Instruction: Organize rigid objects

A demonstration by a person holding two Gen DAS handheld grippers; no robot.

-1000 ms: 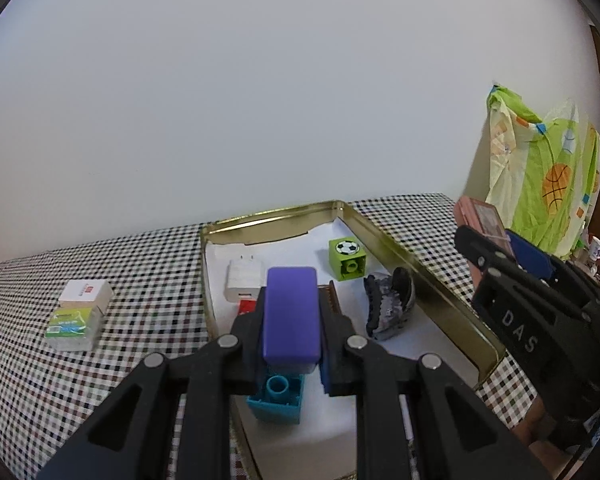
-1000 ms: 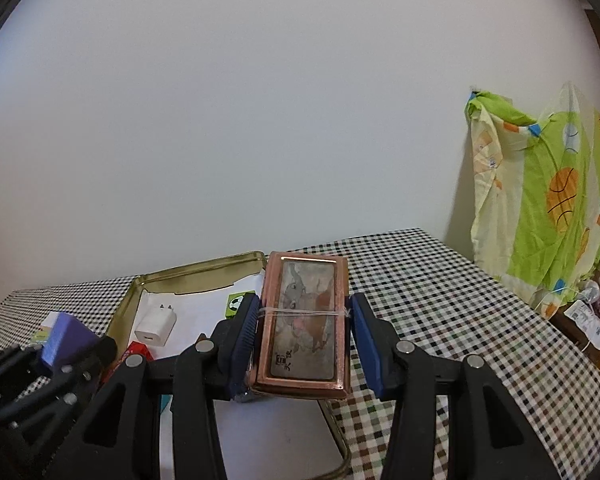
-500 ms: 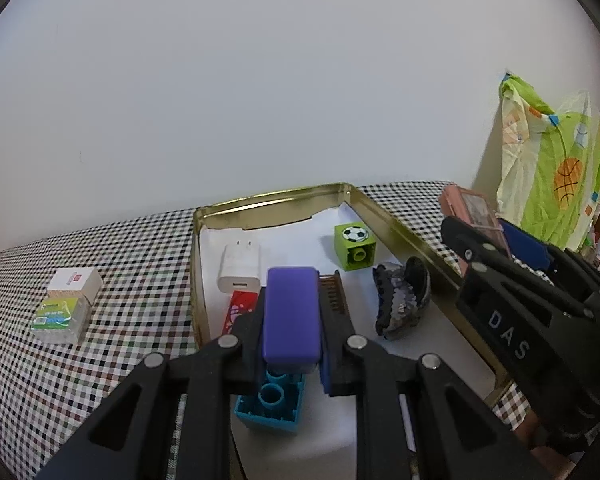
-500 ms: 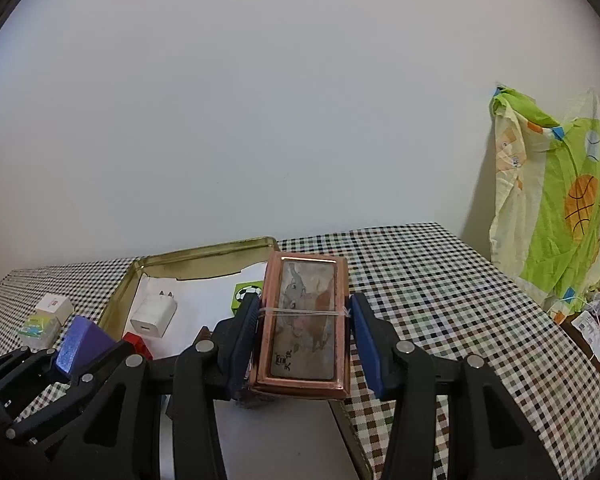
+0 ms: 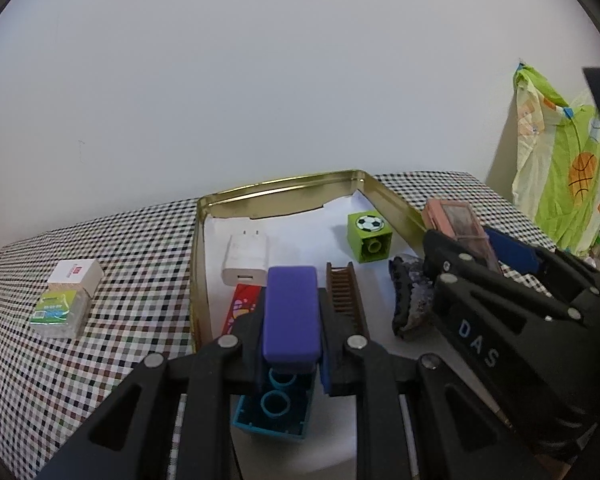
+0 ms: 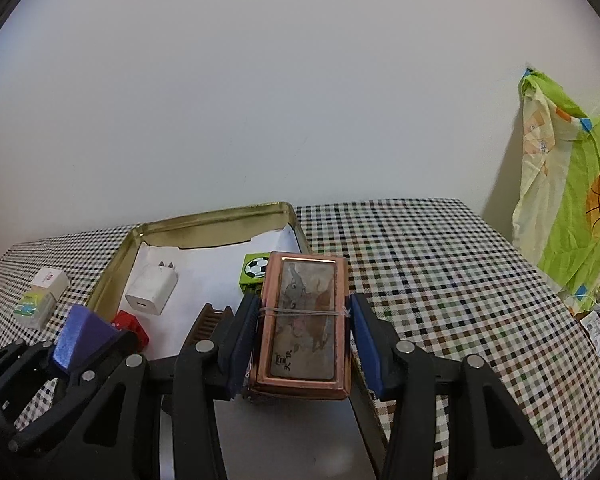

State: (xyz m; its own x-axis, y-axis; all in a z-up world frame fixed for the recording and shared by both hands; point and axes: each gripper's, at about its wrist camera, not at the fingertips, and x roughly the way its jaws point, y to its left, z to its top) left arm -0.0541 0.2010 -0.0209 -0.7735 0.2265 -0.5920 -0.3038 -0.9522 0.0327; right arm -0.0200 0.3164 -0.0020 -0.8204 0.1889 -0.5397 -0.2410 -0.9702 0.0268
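A purple block is clamped between the pads of the left gripper and is carried above the near part of a gold tin tray. Directly beneath it, inside the tray, a teal building brick is seen, and a brown comb lies just to its right. A copper-framed box, bound by a thin band, is gripped at its long sides by the right gripper and is held over the tray's right edge. Farther in, a white charger, a red item and a green football cube rest on the tray's white lining, with a dark grey hair clip near the right wall. Two small boxes are stacked on the checked tablecloth, well left of the tray.
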